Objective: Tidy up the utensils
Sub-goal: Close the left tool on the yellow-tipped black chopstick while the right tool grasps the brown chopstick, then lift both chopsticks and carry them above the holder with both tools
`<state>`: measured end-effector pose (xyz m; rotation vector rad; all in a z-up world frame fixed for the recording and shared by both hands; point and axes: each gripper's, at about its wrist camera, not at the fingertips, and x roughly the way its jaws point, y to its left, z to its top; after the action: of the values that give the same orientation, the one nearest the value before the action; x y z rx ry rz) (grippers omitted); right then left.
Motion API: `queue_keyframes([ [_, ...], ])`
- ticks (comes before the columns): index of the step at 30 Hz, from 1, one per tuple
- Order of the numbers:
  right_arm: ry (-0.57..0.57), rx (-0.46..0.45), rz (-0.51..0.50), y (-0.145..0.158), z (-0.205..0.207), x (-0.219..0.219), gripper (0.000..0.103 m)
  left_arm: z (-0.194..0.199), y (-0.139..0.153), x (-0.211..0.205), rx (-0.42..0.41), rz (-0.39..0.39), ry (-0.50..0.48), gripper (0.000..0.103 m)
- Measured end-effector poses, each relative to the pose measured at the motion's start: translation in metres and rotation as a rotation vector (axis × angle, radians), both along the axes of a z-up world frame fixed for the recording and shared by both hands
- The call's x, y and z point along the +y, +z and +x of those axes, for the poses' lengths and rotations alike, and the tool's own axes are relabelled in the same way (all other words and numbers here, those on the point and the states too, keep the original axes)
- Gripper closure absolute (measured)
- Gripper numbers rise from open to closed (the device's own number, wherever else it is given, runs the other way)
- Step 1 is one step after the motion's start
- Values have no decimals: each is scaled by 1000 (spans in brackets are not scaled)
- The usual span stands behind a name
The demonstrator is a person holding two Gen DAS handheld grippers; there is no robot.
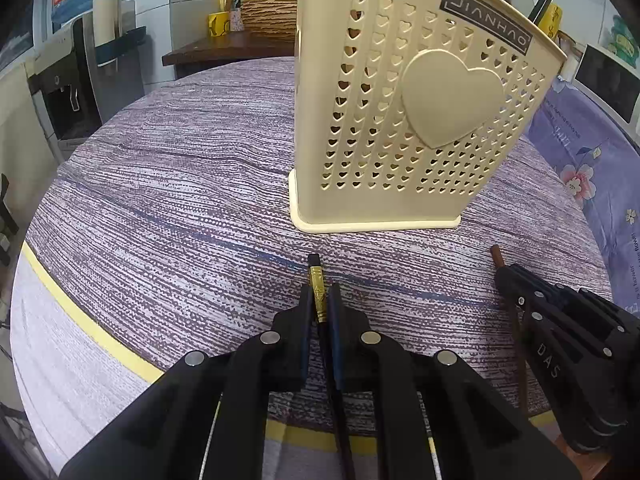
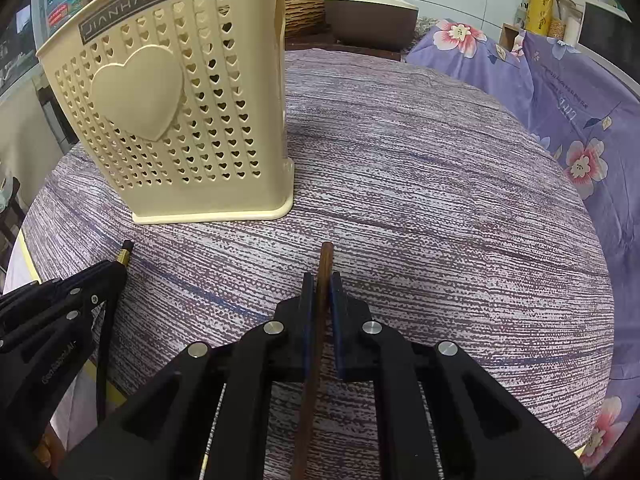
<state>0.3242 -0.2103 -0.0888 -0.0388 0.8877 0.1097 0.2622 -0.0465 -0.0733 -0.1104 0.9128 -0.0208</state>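
Observation:
A cream plastic utensil holder (image 1: 404,120) with heart-shaped holes stands upright on the round table; the same holder (image 2: 180,120) fills the upper left of the right wrist view. My left gripper (image 1: 320,292) is shut on a black chopstick with a gold band (image 1: 317,280), whose tip pokes out past the fingers toward the holder. My right gripper (image 2: 322,280) is shut on a brown wooden chopstick (image 2: 325,258), low over the cloth. Each gripper appears in the other's view: the right gripper (image 1: 506,272) at the right, the left gripper (image 2: 120,266) at the left.
A purple-and-white woven tablecloth (image 1: 180,200) with a yellow border covers the table. A floral purple cloth (image 2: 560,100) lies behind at the right. A brown and cream cooker (image 2: 368,12), a wicker basket (image 1: 272,16) and yellow cups stand on a counter behind.

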Motion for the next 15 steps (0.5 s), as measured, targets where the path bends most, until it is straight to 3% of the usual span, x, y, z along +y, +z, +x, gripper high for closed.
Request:
queue_keyframes([
  [4,-3,-1,8,0,-2,0,94,0,0,-1,-5,6,0,94],
  [11,3,-16,152,6,-8,-18,95,-2,4,7,-12,-31,8,94],
  [15,26,-70,243,25,-24,-31,95,-14,25,19,-63,-88,3,95],
])
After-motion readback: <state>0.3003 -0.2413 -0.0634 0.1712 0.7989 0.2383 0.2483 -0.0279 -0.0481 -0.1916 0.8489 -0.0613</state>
